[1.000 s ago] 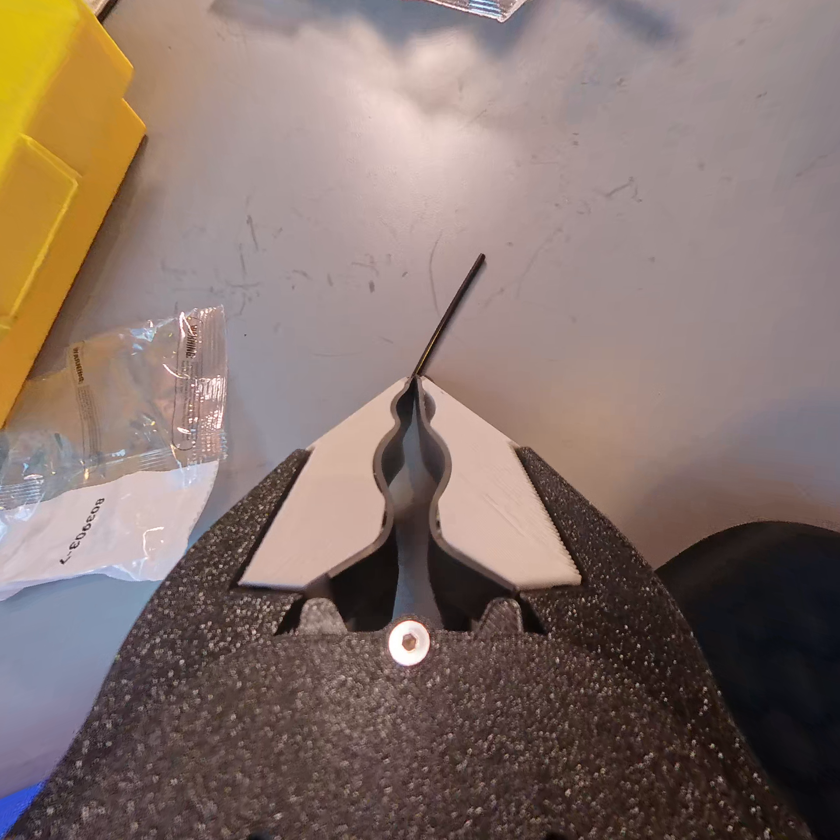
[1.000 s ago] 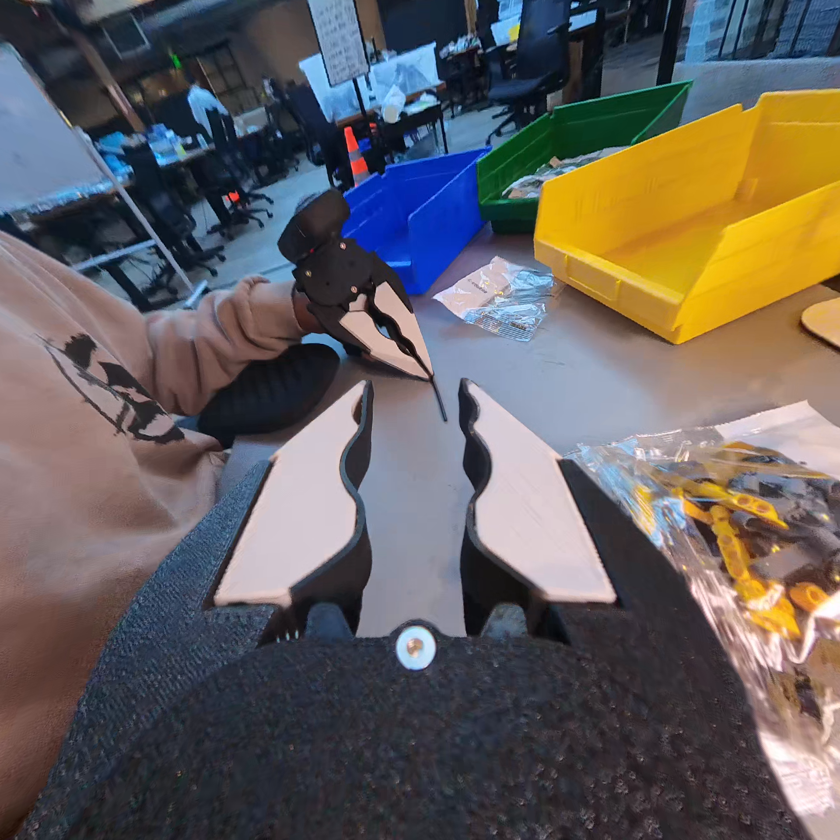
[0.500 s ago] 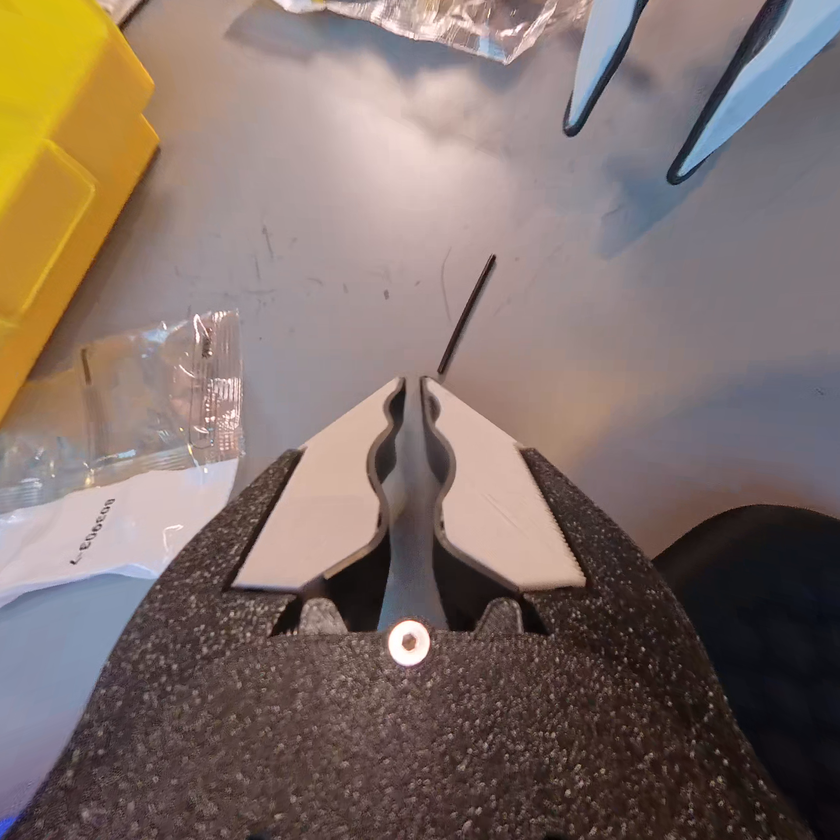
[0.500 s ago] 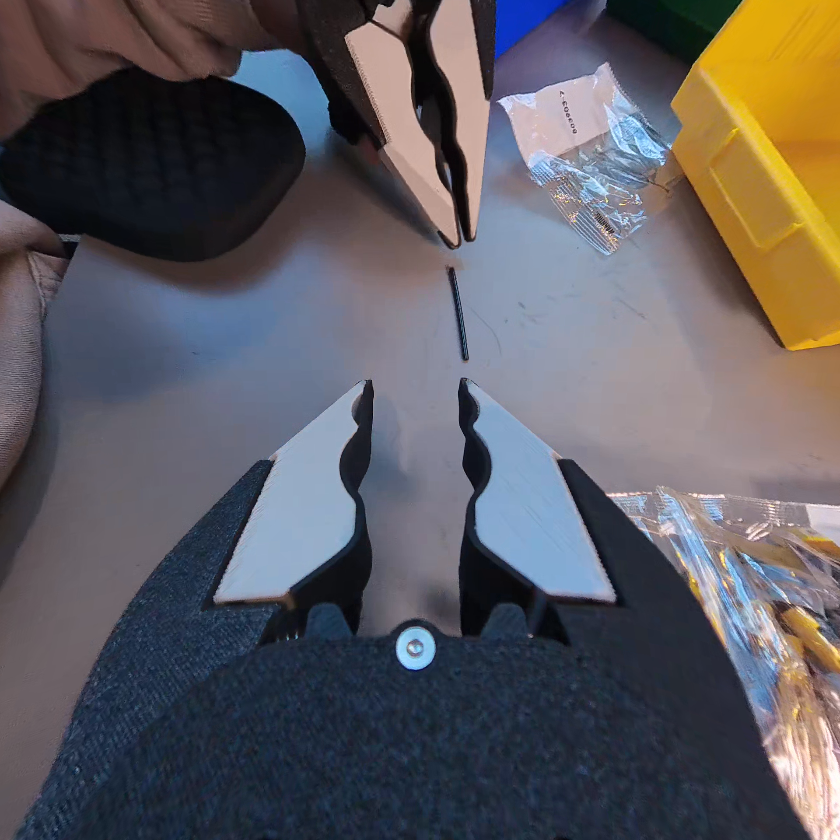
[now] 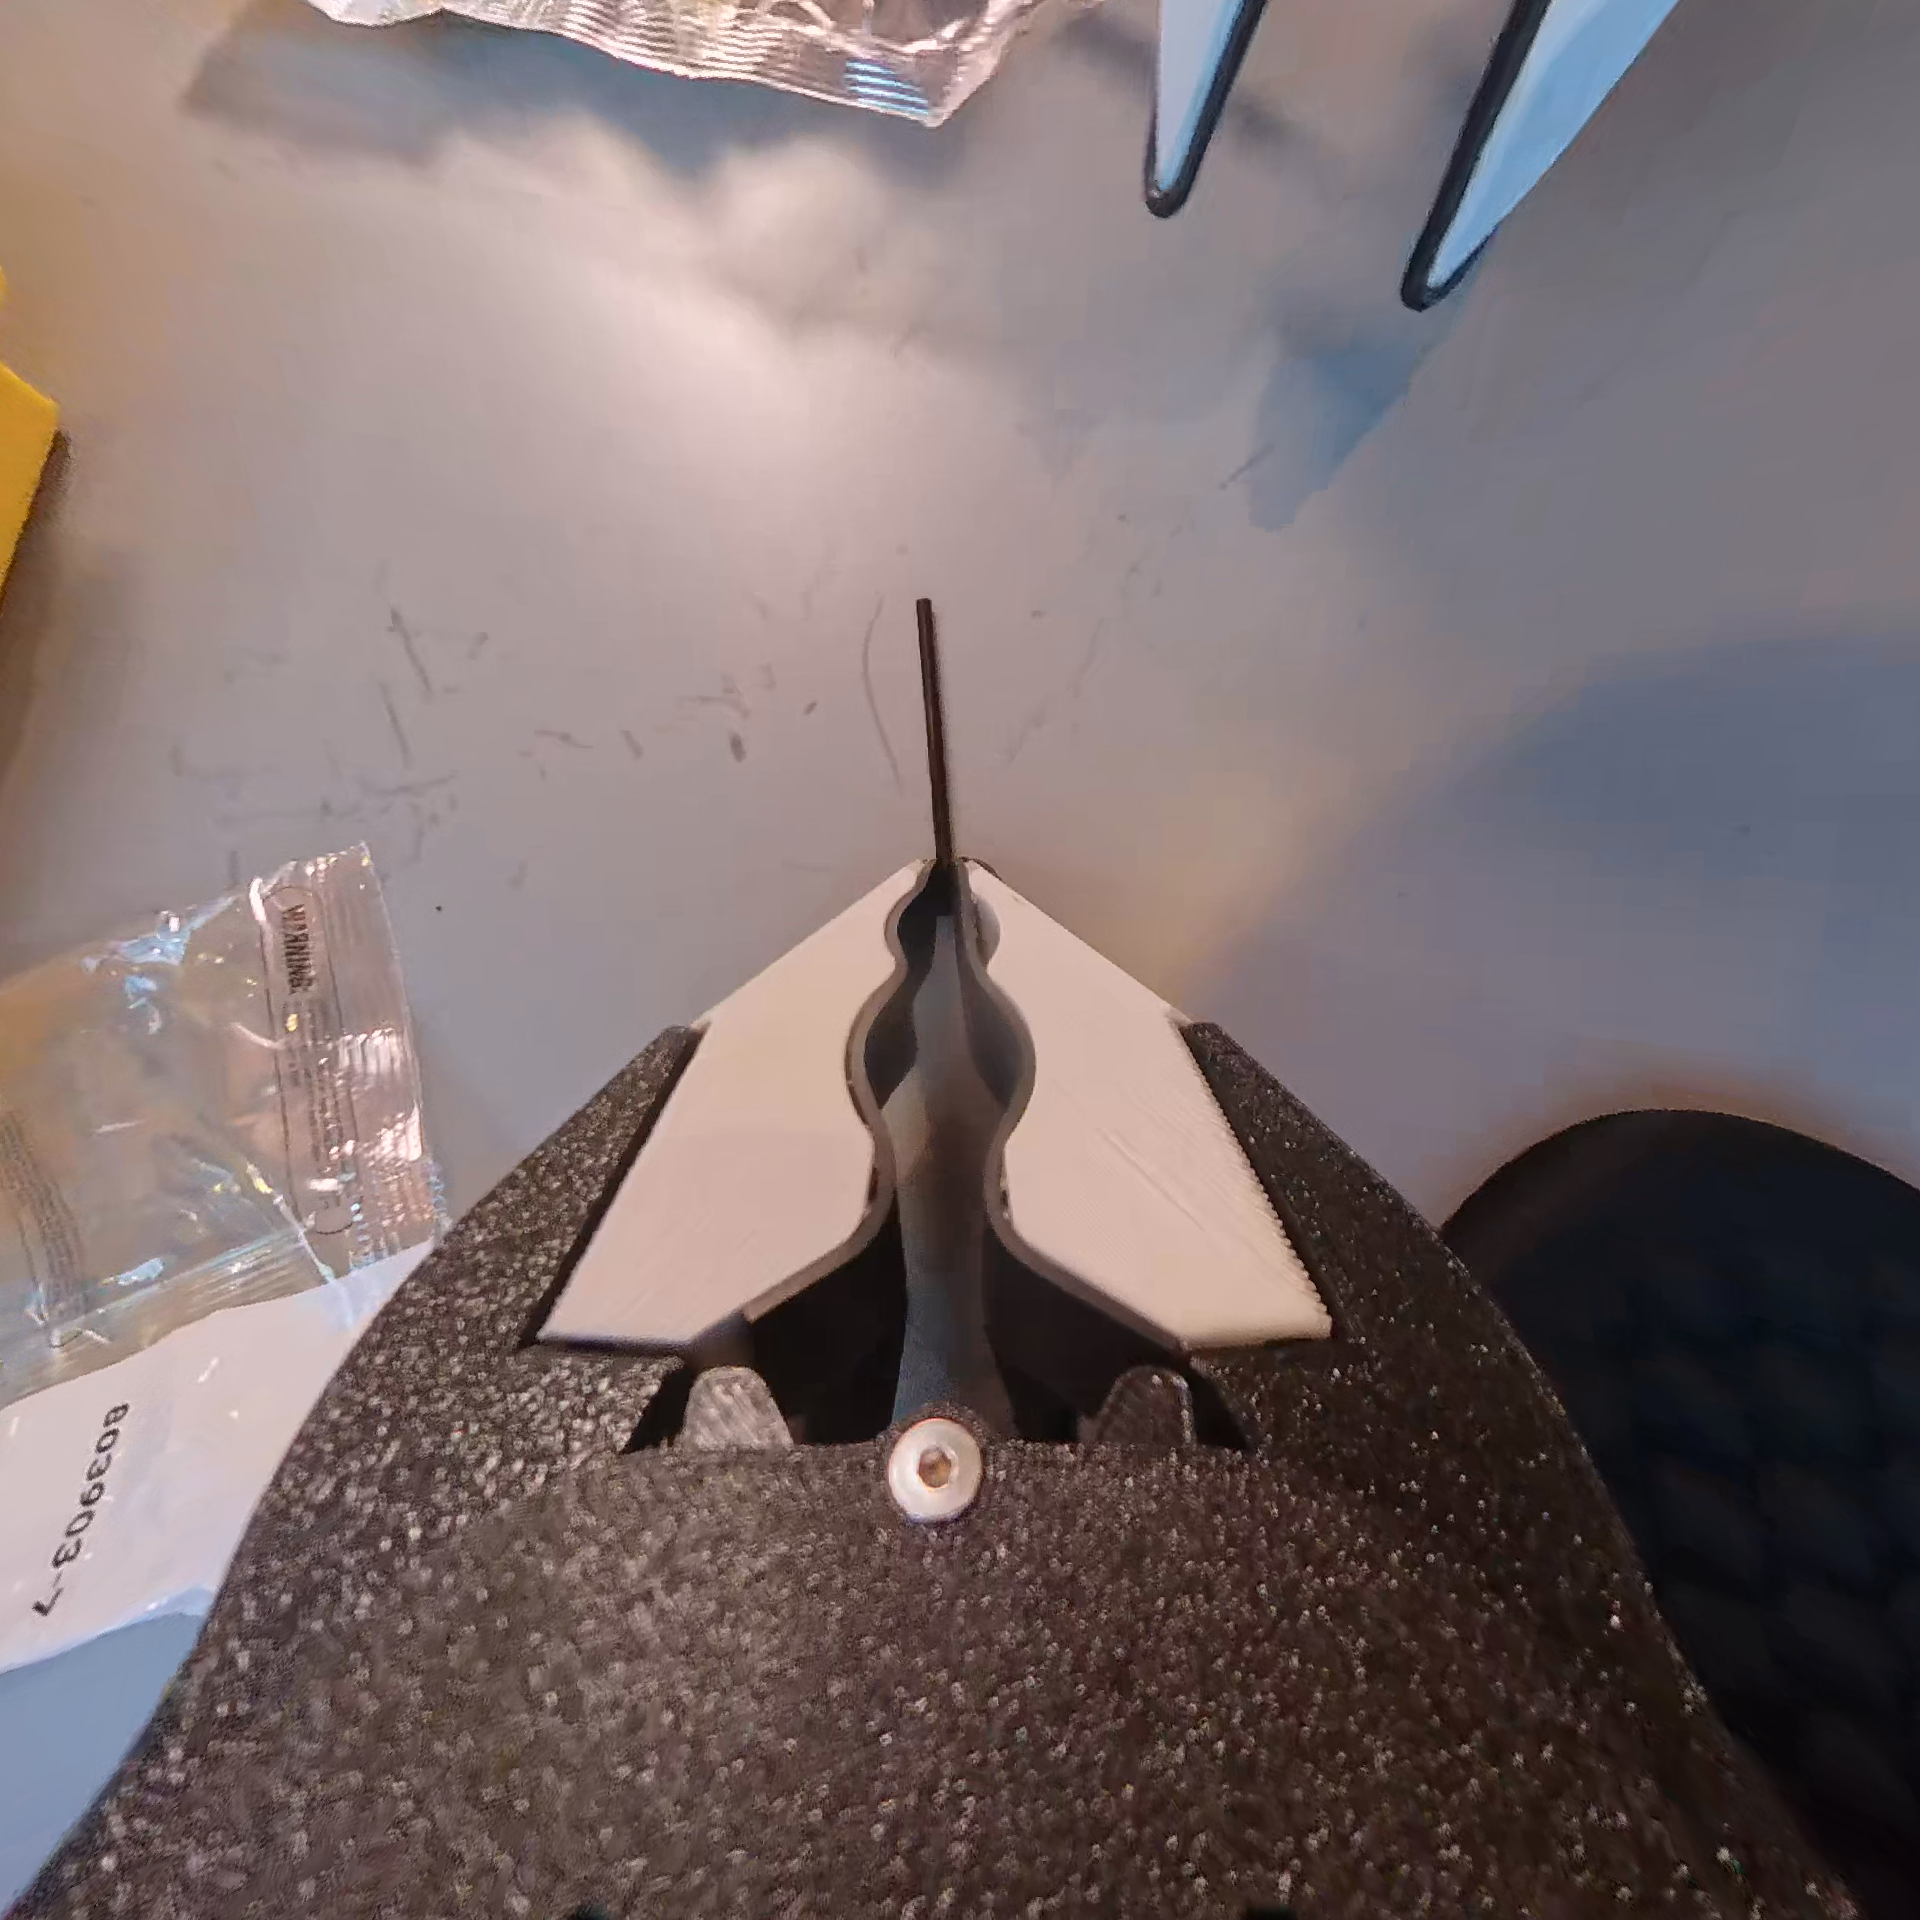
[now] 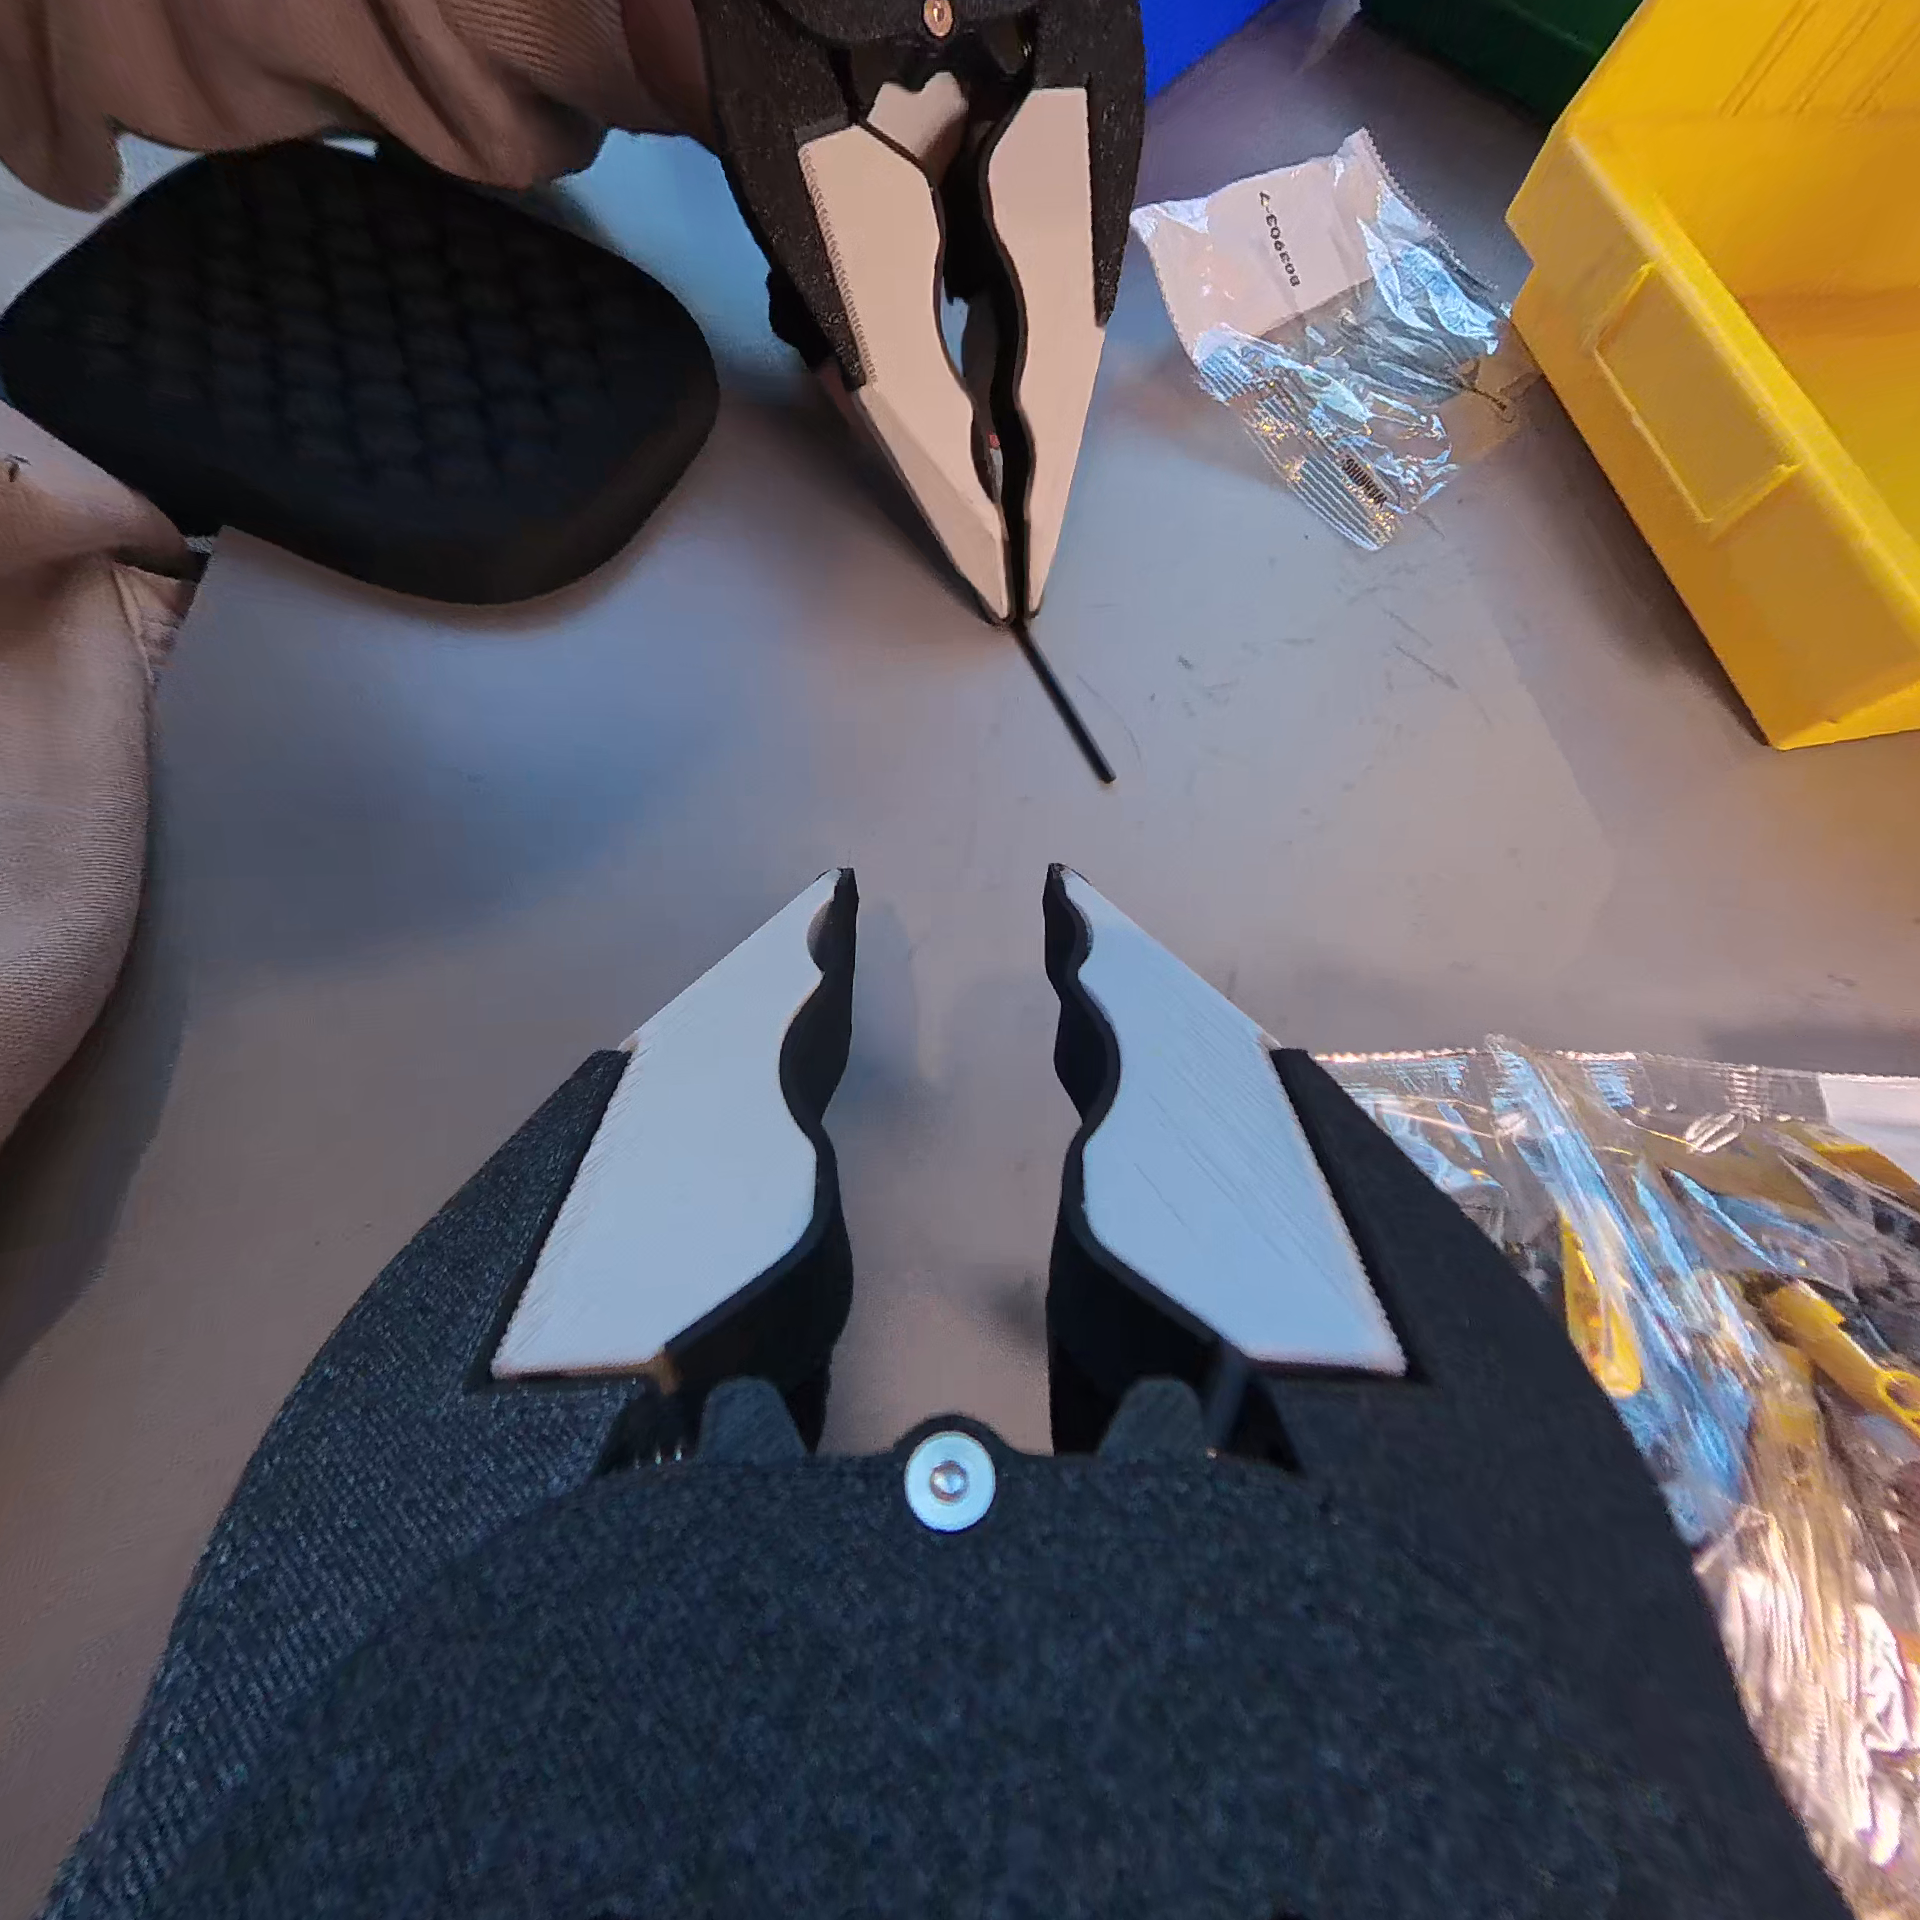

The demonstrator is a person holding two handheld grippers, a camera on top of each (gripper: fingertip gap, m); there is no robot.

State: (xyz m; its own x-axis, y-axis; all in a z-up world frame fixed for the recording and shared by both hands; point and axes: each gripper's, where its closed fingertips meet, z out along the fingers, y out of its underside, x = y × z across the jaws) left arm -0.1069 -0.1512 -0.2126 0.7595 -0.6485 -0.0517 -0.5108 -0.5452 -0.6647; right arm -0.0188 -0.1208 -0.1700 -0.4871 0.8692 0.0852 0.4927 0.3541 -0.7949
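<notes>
Black thin rod [image 5: 933, 727], stiff and likely light (slippery, best taken near one end), pinched at the left gripper [image 5: 948, 864] tips; right gripper [image 6: 951, 883] gapes empty.

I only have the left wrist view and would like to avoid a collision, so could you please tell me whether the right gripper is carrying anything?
Observer: No. The right gripper is open with nothing between its fingers, while your left gripper is shut on the thin black rod.
Operator: Thank you. What lies beside the right gripper?
Observer: A clear bag of yellow and black parts lies close on its right side.
Operator: And what is the yellow thing at my left edge?
Observer: It is an open yellow bin. The part of its inside that shows holds nothing.
</notes>
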